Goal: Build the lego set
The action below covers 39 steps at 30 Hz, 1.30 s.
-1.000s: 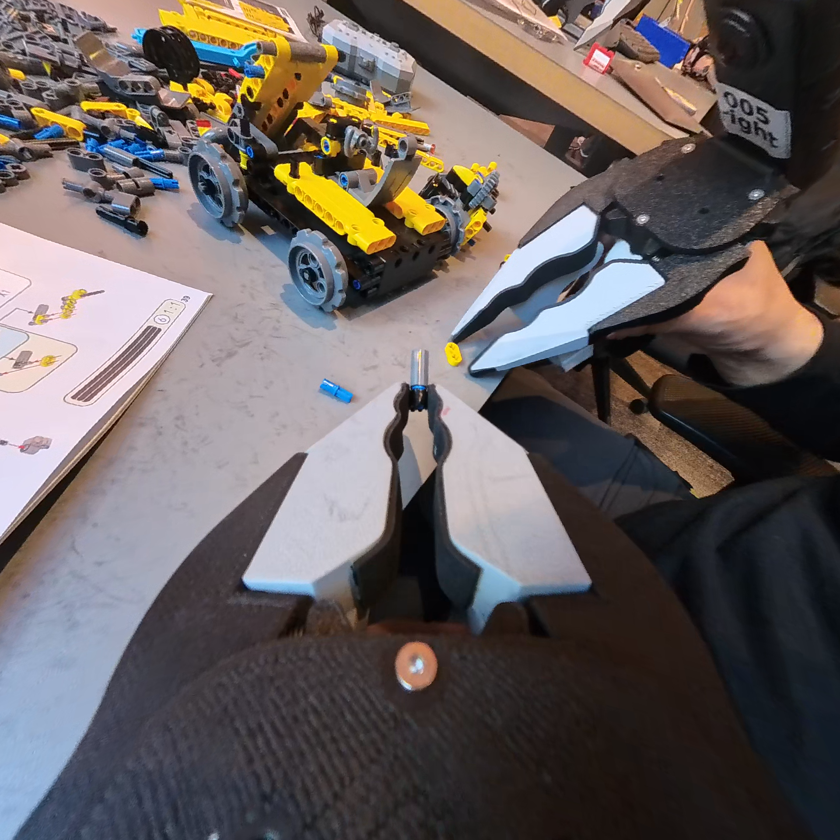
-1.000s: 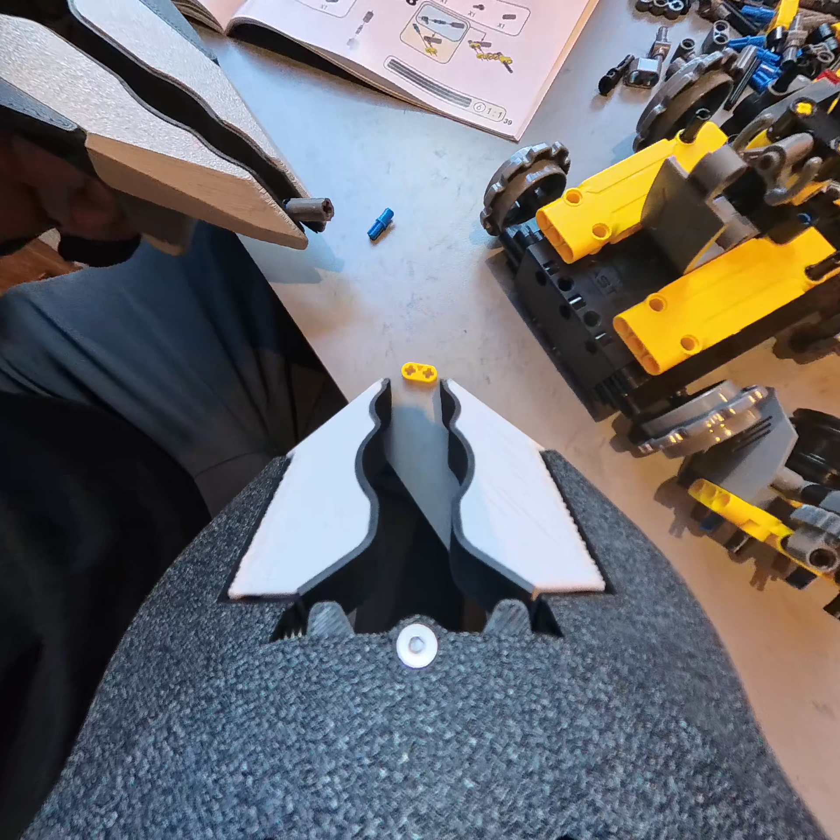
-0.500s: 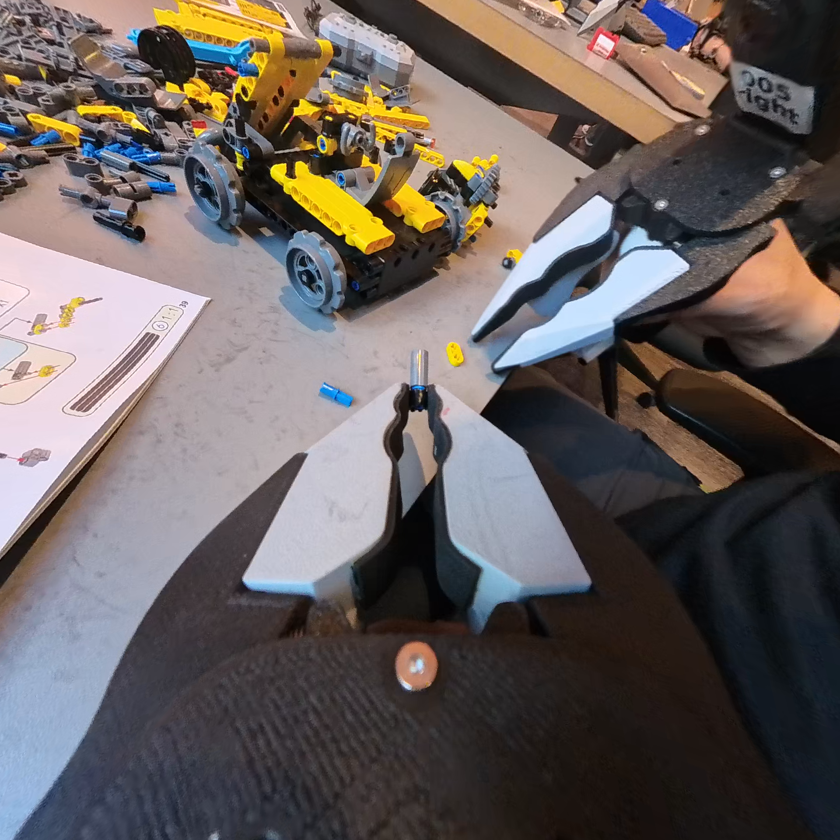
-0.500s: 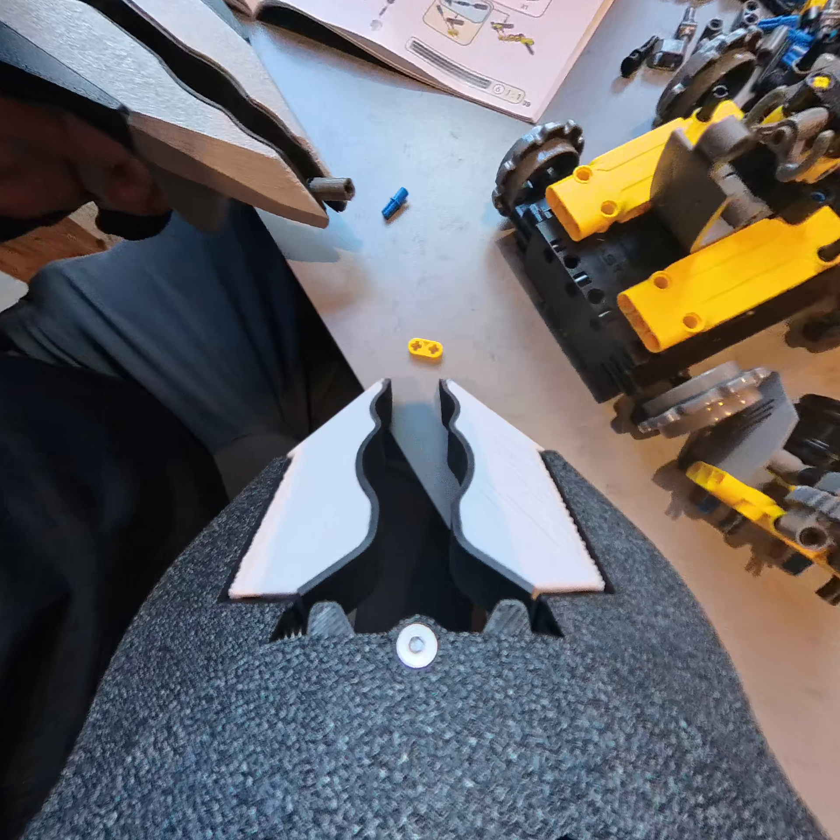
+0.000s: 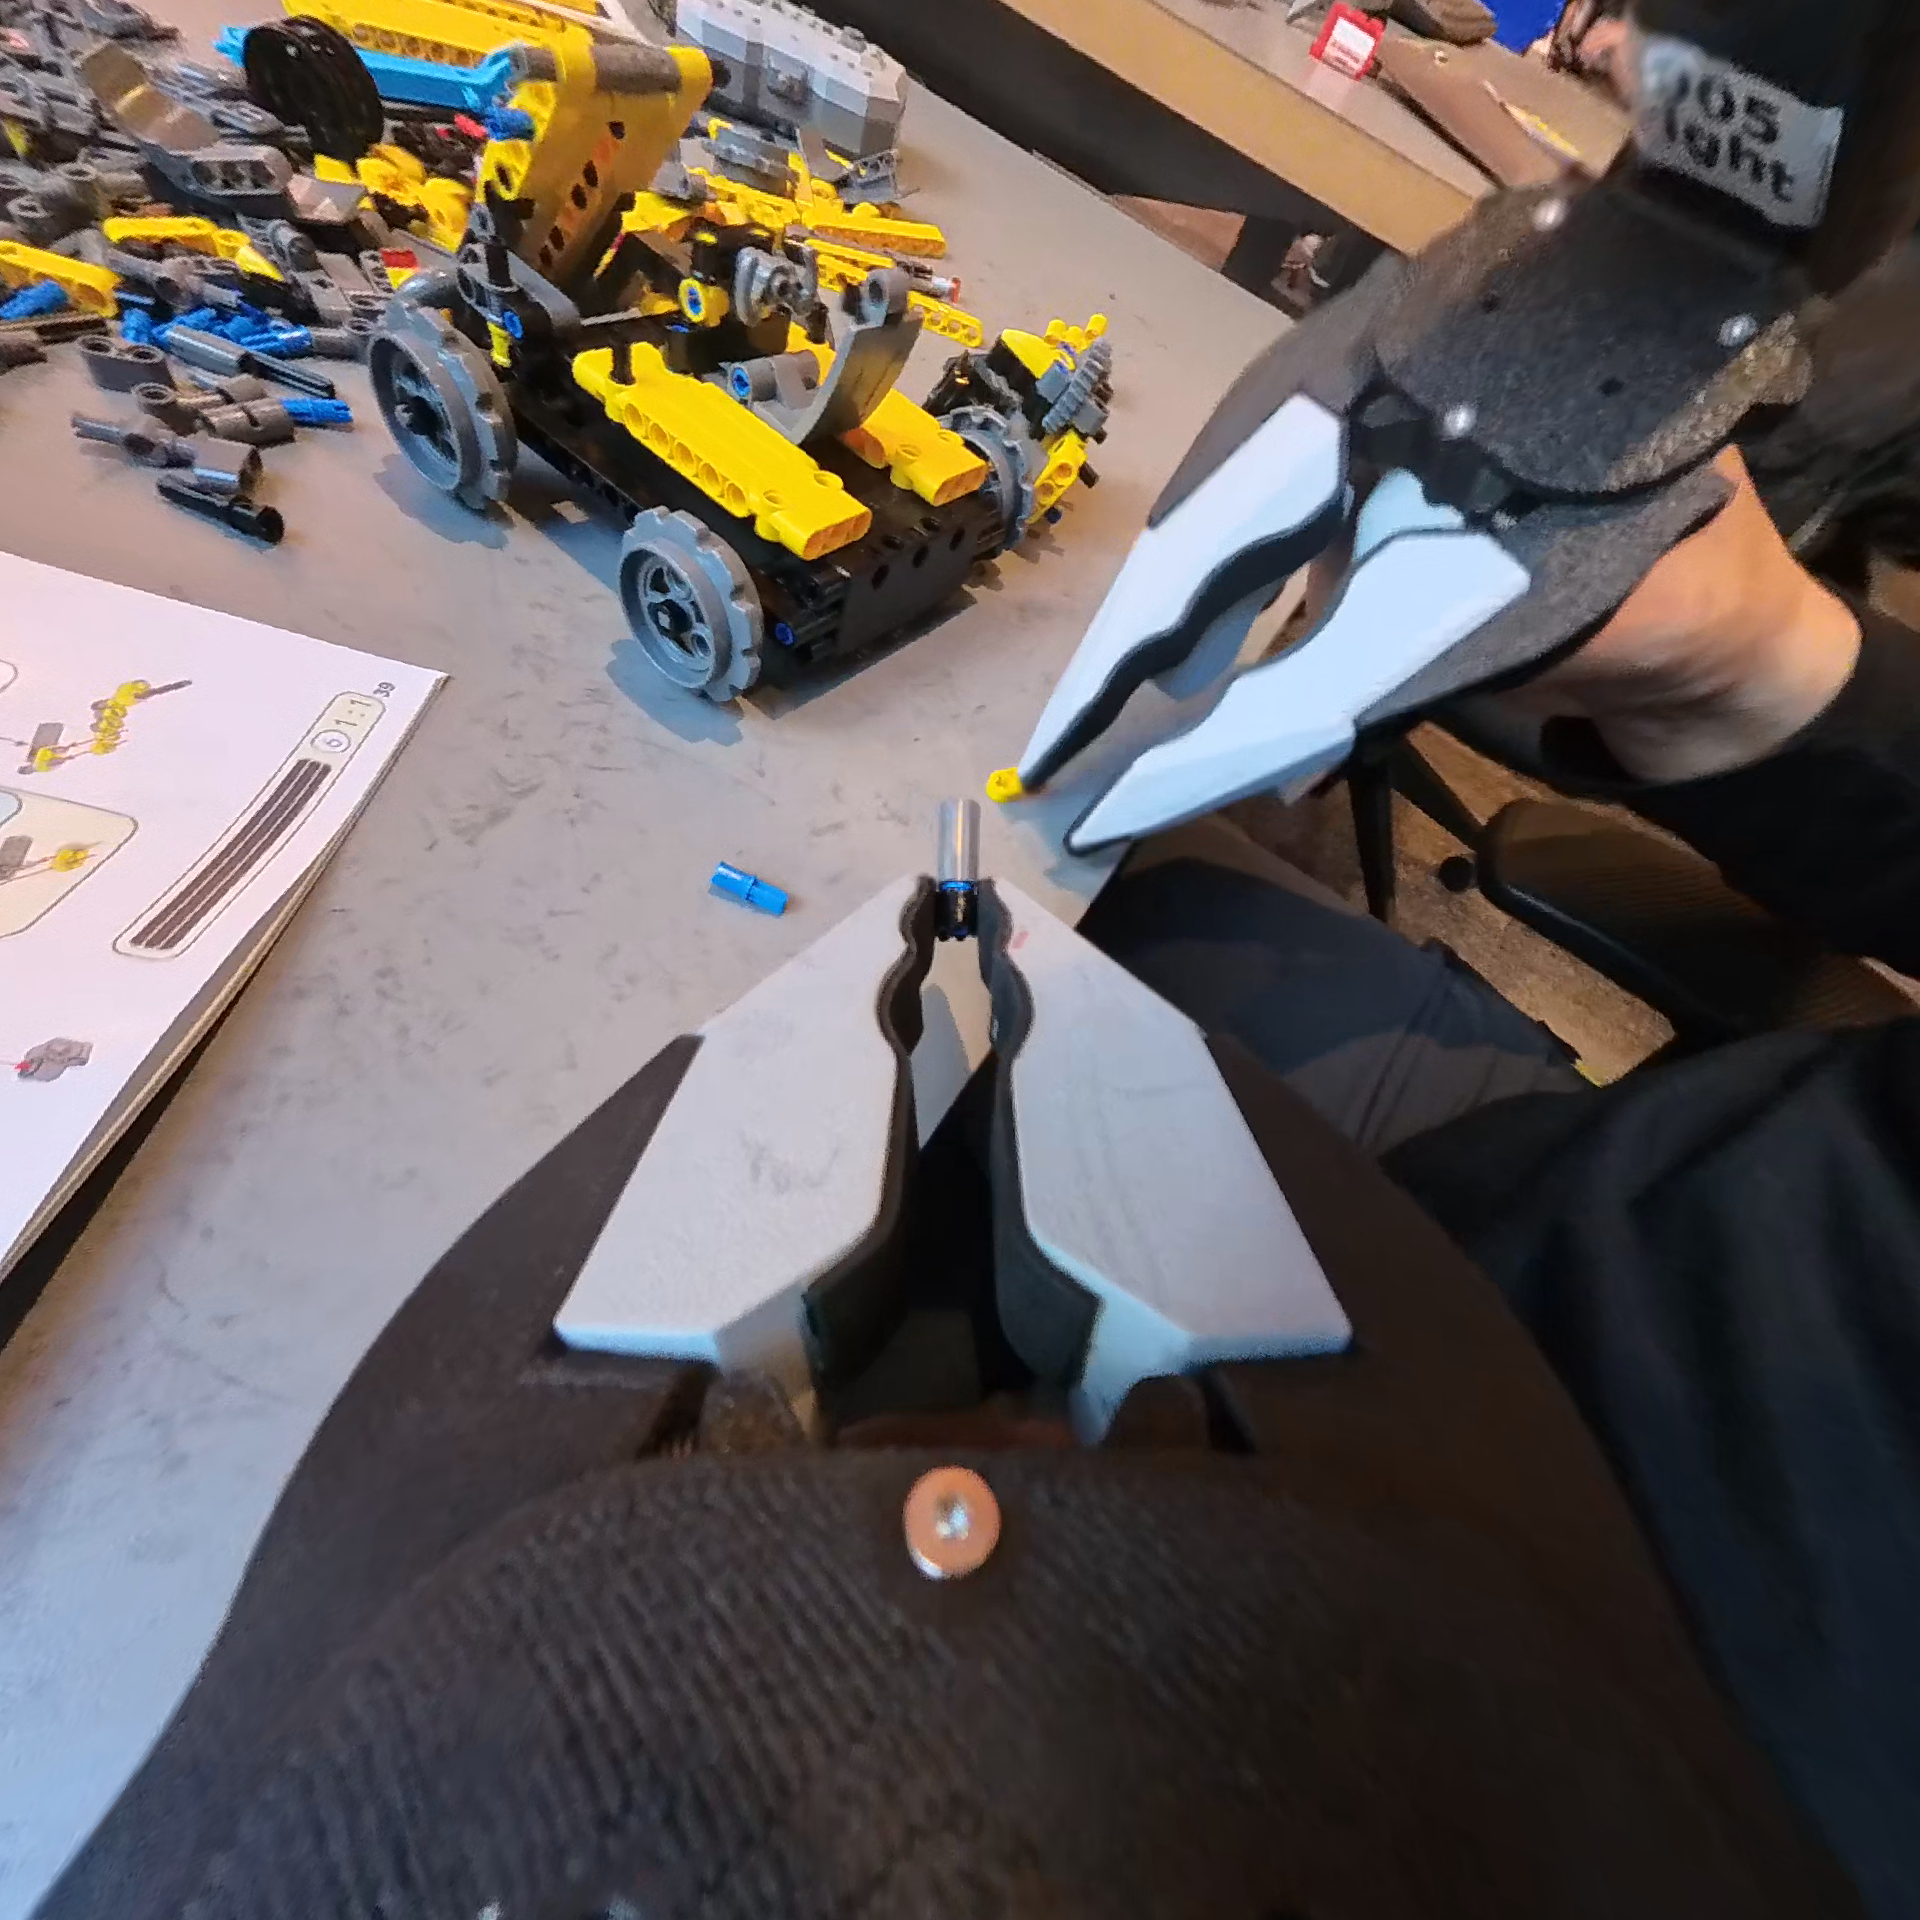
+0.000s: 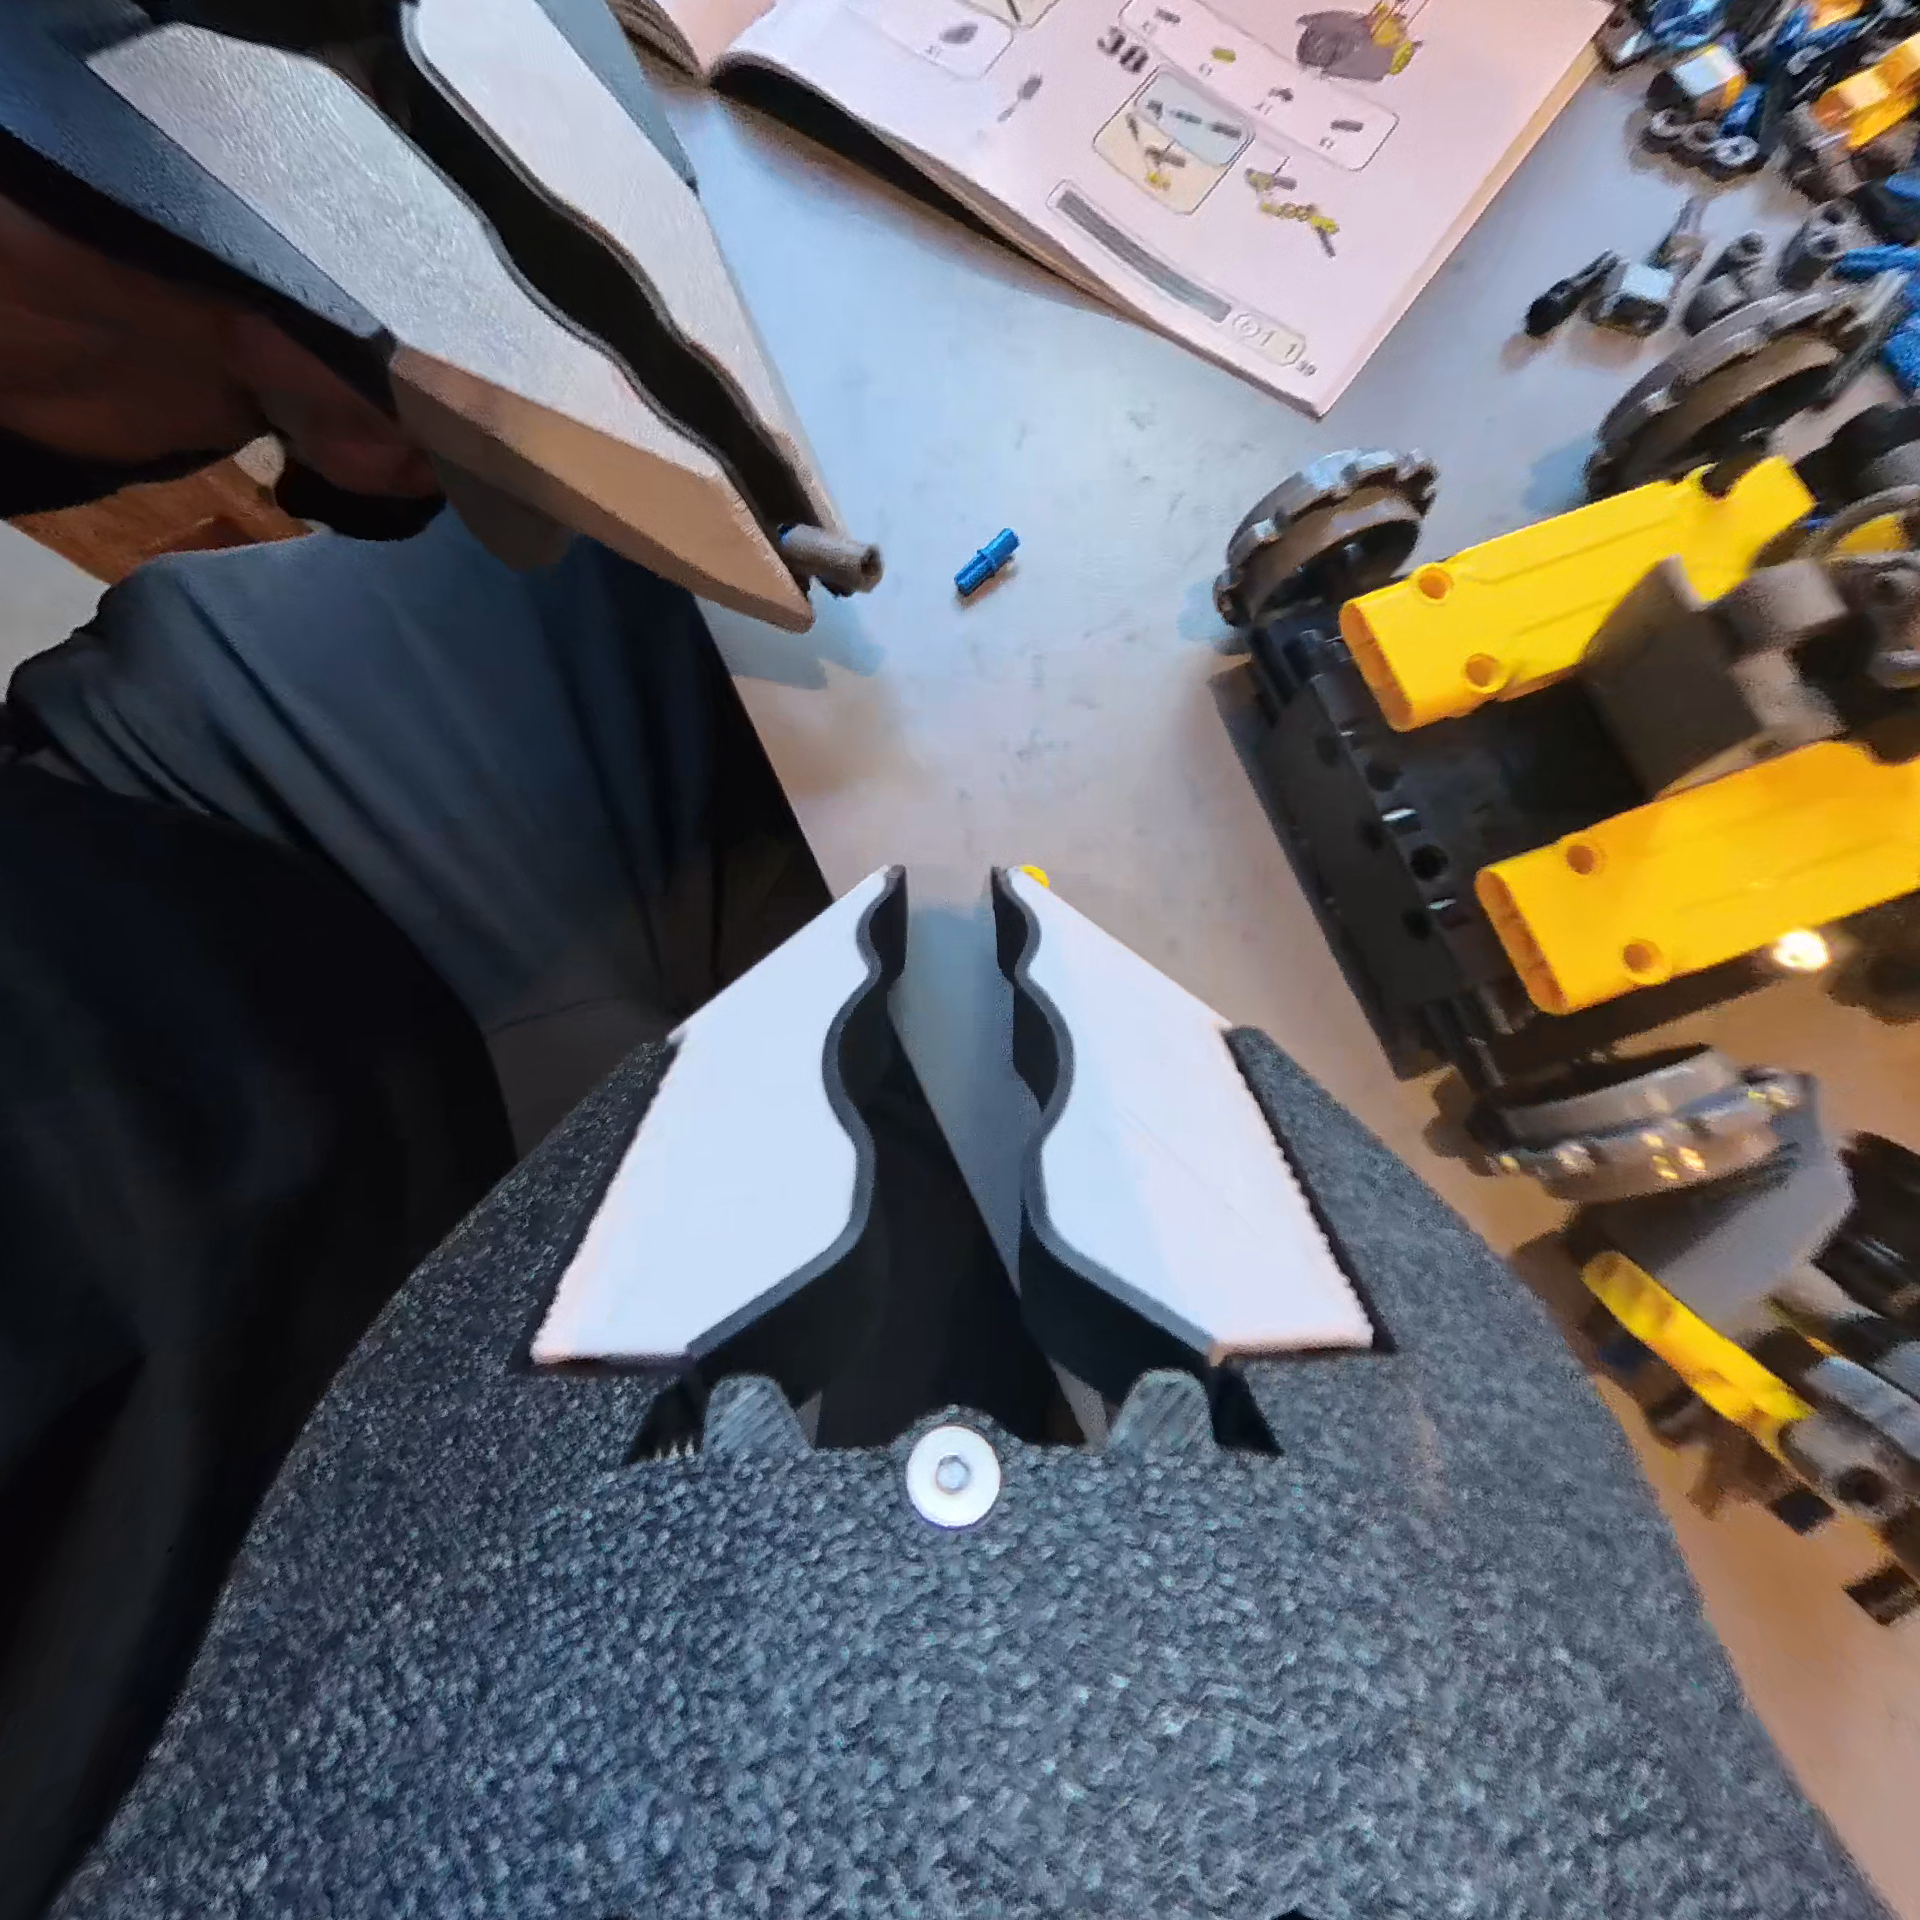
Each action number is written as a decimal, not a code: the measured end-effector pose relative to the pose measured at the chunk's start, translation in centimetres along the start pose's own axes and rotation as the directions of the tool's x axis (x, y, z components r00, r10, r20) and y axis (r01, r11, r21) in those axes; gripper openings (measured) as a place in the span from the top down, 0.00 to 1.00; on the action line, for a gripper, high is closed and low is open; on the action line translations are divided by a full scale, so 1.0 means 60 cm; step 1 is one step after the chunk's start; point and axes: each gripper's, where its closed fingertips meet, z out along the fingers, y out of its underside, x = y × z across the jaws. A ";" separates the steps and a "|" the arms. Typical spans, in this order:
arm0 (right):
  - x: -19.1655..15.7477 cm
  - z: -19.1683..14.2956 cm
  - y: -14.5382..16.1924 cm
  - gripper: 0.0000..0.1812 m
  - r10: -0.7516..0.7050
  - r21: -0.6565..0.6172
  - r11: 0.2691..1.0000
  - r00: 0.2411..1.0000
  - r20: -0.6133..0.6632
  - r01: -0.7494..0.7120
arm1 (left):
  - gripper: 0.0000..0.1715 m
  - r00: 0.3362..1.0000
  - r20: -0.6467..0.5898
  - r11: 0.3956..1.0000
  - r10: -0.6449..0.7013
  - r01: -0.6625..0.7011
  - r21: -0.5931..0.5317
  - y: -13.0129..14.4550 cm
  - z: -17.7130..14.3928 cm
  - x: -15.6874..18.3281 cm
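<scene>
Grey connector [image 5: 957, 844] pinched in my left gripper [image 5: 957, 914].
My right gripper [image 6: 948, 883] gapes narrowly, fingertip touching a yellow piece [image 5: 1002, 782] on the table [image 5: 520, 935].

Left gripper [image 5: 954, 914]: pale grey wavy-edged fingers, black textured body, silver screw; right gripper [image 6: 948, 883] alike, black sleeves

— What's sitting on your bench [image 5: 499, 997]?
— A yellow-and-black toy vehicle [image 5: 727, 457] is standing mid-bench; a blue pin [image 5: 748, 890] and a small yellow link [image 5: 1003, 782] are lying near my edge. An open instruction booklet [image 5: 156, 831] is lying left, loose parts [image 5: 187, 343] beyond.
</scene>
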 end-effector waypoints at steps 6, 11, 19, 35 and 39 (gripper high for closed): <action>-0.024 -0.051 -0.039 0.90 -0.153 0.090 0.986 0.982 0.111 0.143 | 0.97 0.950 -0.160 0.930 0.268 -0.299 -0.214 0.014 0.019 0.037; -0.037 -0.050 -0.045 0.90 -0.286 0.048 0.958 0.950 0.128 0.282 | 0.97 0.779 -0.254 0.730 0.573 -0.626 -0.273 -0.001 0.046 0.050; -0.031 -0.038 -0.020 0.96 -0.292 0.000 0.956 0.950 0.111 0.294 | 0.97 0.721 -0.311 0.670 0.619 -0.692 -0.268 -0.001 0.053 0.068; -0.015 -0.062 -0.026 0.96 0.092 0.131 0.980 0.932 0.351 -0.146 | 0.89 0.874 -0.354 0.893 0.333 -0.412 -0.179 -0.026 0.044 0.059; -0.024 -0.046 -0.011 0.96 0.024 0.089 0.995 0.949 0.313 -0.055 | 0.92 0.837 -0.434 0.869 0.334 -0.452 -0.203 -0.006 0.053 0.063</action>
